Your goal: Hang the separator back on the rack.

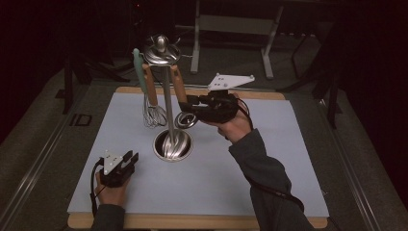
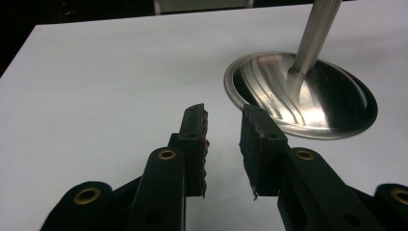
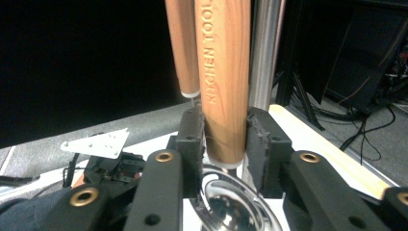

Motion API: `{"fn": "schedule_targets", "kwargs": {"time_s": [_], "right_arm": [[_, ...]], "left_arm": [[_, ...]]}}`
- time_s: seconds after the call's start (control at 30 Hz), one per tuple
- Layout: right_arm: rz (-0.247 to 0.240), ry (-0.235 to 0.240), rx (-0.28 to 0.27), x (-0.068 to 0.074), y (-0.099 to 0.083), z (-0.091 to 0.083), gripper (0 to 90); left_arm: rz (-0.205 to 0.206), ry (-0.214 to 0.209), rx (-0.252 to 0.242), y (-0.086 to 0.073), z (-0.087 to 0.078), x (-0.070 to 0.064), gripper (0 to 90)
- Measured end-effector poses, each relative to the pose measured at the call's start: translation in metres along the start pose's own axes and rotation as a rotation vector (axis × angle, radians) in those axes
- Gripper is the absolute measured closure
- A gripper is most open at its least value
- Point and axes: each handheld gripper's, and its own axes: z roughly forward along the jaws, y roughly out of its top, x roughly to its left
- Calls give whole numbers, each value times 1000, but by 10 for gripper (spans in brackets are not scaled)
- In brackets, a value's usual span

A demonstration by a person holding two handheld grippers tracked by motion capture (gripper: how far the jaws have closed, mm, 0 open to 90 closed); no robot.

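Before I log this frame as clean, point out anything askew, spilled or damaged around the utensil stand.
Nothing stands out. The utensil stand is upright on its round base, with the whisk hanging from it. The right gripper has its jaws either side of a wooden handle that hangs straight. No spill or damage is visible.

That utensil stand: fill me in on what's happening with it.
A person works at the table with a gripper in each hand. The right gripper has its jaws around a wooden handle hanging on the stand, just above that utensil's metal end. A whisk hangs beside it. The left gripper rests open on the table near the stand's round base, holding nothing.
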Motion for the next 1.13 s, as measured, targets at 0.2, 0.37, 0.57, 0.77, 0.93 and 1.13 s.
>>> {"fn": "schedule_targets", "kwargs": {"time_s": [0.2, 0.37, 0.57, 0.77, 0.93, 1.13], "right_arm": [[-11, -22, 41, -1, -3, -4, 584], [-20, -80, 141, -5, -7, -6, 578], [-61, -152, 274, -10, -18, -9, 572], [-122, -216, 403, -10, -31, -11, 557], [-160, -247, 504, -12, -47, -11, 546], [-150, -270, 586, -23, -72, -17, 550]], "left_arm": [[2, 2, 1, 0, 0, 0, 713], [5, 4, 3, 0, 0, 0, 713], [3, 3, 2, 0, 0, 0, 711], [6, 4, 4, 0, 0, 0, 709], [7, 5, 8, 0, 0, -1, 707], [8, 6, 15, 1, 2, -1, 707]]}}
